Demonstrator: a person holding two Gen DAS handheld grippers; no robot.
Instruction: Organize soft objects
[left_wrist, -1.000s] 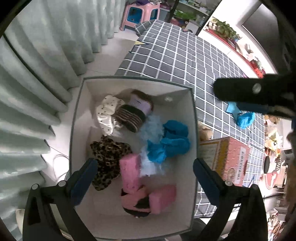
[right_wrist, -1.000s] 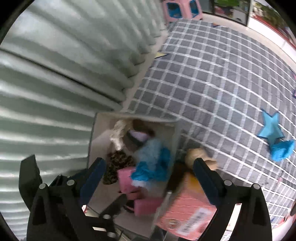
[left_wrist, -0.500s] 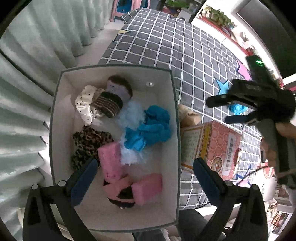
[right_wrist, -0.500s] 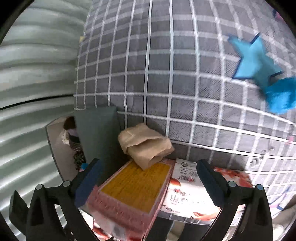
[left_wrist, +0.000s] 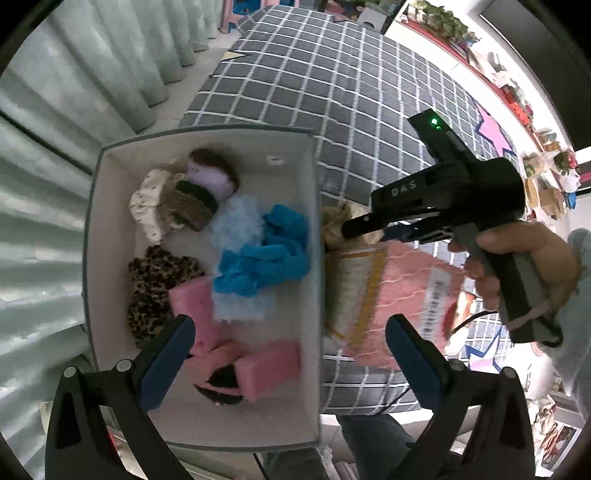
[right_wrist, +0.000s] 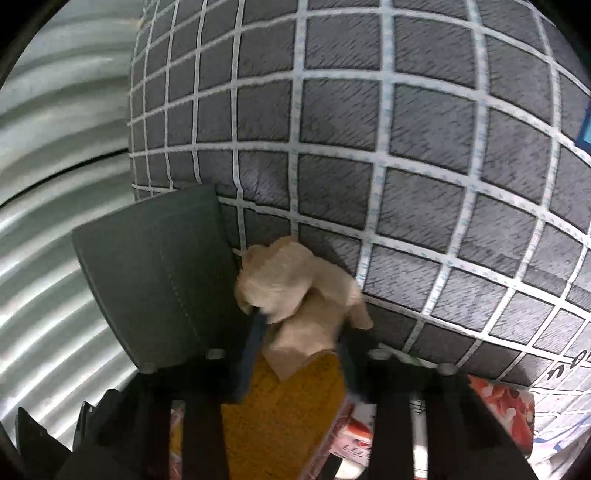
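The right gripper (right_wrist: 299, 332) is closing tight on the beige crumpled cloth (right_wrist: 295, 291), at six o'clock in its view, probably to carry it into the white box (left_wrist: 314, 258) of fluffy things. The left gripper (left_wrist: 288, 354) is hanging wide open and empty above the box.

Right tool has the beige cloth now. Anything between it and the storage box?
Only the storage box's near wall, which the beige cloth lies against on the bed. The right tool must lift it over that rim. Inside, bare floor shows near the far corner.
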